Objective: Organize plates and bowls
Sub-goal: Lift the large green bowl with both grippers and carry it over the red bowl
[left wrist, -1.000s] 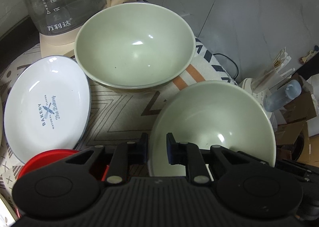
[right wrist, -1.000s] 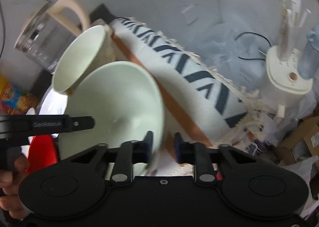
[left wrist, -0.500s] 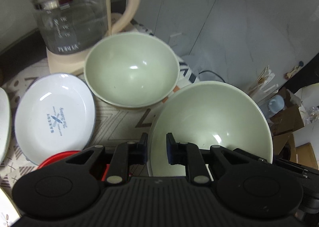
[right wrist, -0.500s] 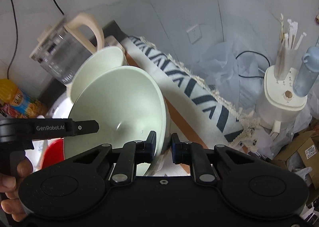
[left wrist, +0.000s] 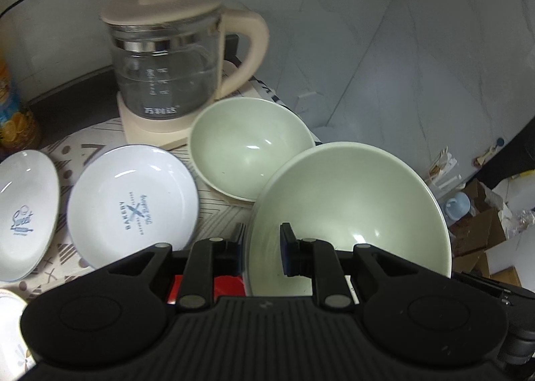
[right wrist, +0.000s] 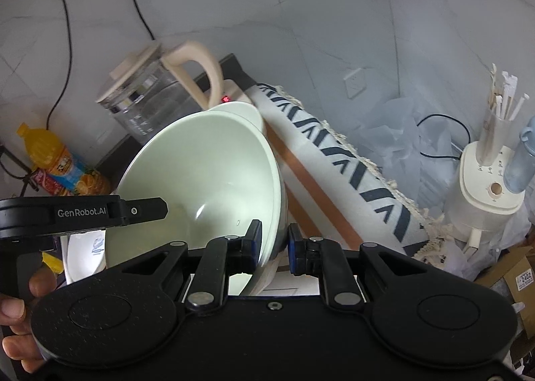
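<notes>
A pale green bowl (left wrist: 347,207) is held off the patterned cloth. My left gripper (left wrist: 262,249) is shut on its near rim. My right gripper (right wrist: 273,247) is shut on the opposite rim of the same bowl (right wrist: 207,180). A second pale green bowl (left wrist: 250,147) rests on the cloth (left wrist: 90,150) just beyond it, in front of the kettle. It shows behind the held bowl in the right wrist view (right wrist: 240,110). Two white printed plates lie to the left, one round (left wrist: 133,204) and one at the frame edge (left wrist: 23,214).
A glass kettle (left wrist: 167,70) with a cream handle stands at the back on its base. A red item (left wrist: 224,282) lies under my left gripper. An orange drink bottle (right wrist: 57,160) stands far left. A white appliance (right wrist: 485,200) with straws and cardboard boxes sit off the right edge.
Both grippers have risen with the held bowl, so the second bowl, plates and kettle look smaller and farther. My right gripper, open a second ago, has closed on the rim.
</notes>
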A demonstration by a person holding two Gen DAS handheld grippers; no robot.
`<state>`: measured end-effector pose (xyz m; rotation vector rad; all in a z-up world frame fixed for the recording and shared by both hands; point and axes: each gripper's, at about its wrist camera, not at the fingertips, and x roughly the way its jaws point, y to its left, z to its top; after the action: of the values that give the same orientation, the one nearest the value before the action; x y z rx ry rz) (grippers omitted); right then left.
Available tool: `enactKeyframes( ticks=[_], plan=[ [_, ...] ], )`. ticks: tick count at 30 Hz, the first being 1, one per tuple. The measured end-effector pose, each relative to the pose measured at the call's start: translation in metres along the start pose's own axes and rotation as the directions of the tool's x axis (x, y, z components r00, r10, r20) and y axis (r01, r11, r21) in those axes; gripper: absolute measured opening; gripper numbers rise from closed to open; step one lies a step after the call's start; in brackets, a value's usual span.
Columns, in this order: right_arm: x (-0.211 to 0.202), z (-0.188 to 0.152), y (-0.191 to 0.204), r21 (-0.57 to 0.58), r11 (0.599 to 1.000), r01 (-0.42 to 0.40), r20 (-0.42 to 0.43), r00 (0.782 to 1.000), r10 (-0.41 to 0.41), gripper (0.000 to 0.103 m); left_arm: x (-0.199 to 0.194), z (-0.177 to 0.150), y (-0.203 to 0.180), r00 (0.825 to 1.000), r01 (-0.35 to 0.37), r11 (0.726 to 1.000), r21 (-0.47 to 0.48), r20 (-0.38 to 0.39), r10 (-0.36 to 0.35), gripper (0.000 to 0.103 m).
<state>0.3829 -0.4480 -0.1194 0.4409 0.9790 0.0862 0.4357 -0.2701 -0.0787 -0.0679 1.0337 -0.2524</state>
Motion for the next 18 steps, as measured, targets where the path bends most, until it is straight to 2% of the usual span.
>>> enactKeyframes(
  ticks=[18],
  plan=[
    [0.007,-0.003,0.056,-0.142,0.986,-0.085,-0.04,0.996,0.08,0.017,-0.034,-0.02,0.057,0.997,-0.061,0.988,-0.145,0.028,0.066,0.021]
  ],
)
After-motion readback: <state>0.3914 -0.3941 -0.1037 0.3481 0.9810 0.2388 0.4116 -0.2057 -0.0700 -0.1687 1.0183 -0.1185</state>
